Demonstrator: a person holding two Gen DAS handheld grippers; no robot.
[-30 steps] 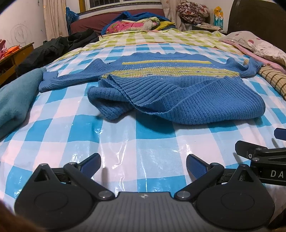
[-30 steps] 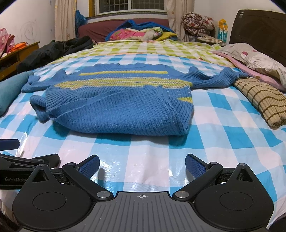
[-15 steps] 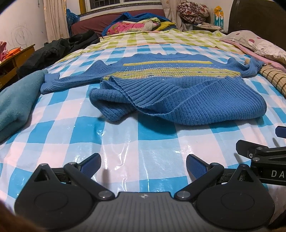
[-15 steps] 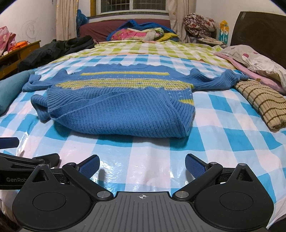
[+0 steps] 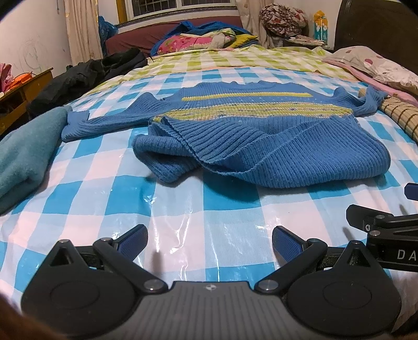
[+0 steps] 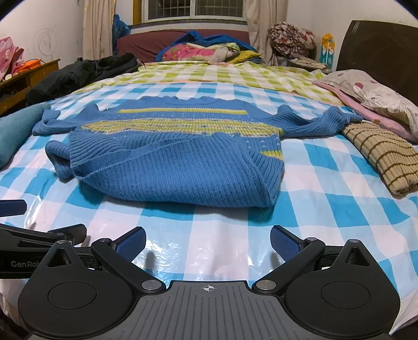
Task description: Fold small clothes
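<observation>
A blue knit sweater [image 5: 274, 146] with yellow-green stripes lies on a bed under a blue-and-white checked sheet [image 5: 109, 188], its lower half folded up over the body and both sleeves stretched out to the sides. The left gripper [image 5: 209, 240] hovers low over the sheet with its fingers spread wide and nothing between them; the sweater sits ahead of it and slightly to its right, well apart from the blue pads [image 5: 132, 240]. The right gripper [image 6: 207, 239] is likewise spread and empty, with the sweater [image 6: 177, 162] straight ahead and a little to its left, the folded edge nearest the fingers. Each tool shows at the edge of the other's view, the two held side by side.

A teal cloth [image 5: 23, 151] lies ahead and left of the left gripper, just beside the sweater's sleeve end. A tan striped cloth [image 6: 384, 154] lies ahead and right of the right gripper, close to the other sleeve, with a pillow [image 6: 376, 96] beyond it by a dark headboard [image 6: 384, 49]. Farther ahead are a green-checked sheet [image 6: 222, 73], a dark jacket [image 6: 78, 73] to the left, a heap of bright bedding [image 6: 203, 51] and a window [image 6: 193, 10]
</observation>
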